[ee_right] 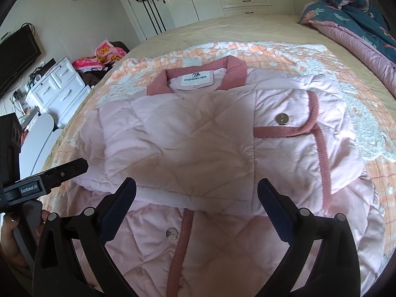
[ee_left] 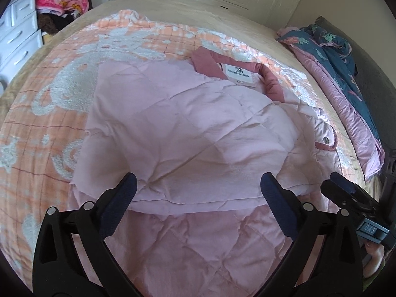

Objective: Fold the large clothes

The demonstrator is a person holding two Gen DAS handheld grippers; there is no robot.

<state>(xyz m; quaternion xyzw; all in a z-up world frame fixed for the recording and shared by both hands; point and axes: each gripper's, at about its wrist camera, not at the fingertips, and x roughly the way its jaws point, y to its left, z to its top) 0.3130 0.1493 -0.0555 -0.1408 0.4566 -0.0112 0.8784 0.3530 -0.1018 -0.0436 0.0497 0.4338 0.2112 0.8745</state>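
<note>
A pale pink quilted jacket [ee_left: 178,128] with a darker pink collar [ee_left: 269,79] and white label lies on the bed, its sides folded in over the middle. It also shows in the right wrist view [ee_right: 188,143], with pink cord trim [ee_right: 319,133] and a metal snap [ee_right: 281,118]. My left gripper [ee_left: 198,185] is open and empty just above the jacket's near fold. My right gripper [ee_right: 196,190] is open and empty over the jacket's lower middle. The other gripper's body shows at each view's edge [ee_right: 49,180].
The jacket rests on an orange-and-white patterned blanket [ee_left: 49,94] over a beige bed [ee_right: 222,32]. A dark floral quilt [ee_left: 341,57] is piled at the right. White drawers [ee_right: 59,86] and pink clothes [ee_right: 104,54] stand left. Wardrobes line the far wall.
</note>
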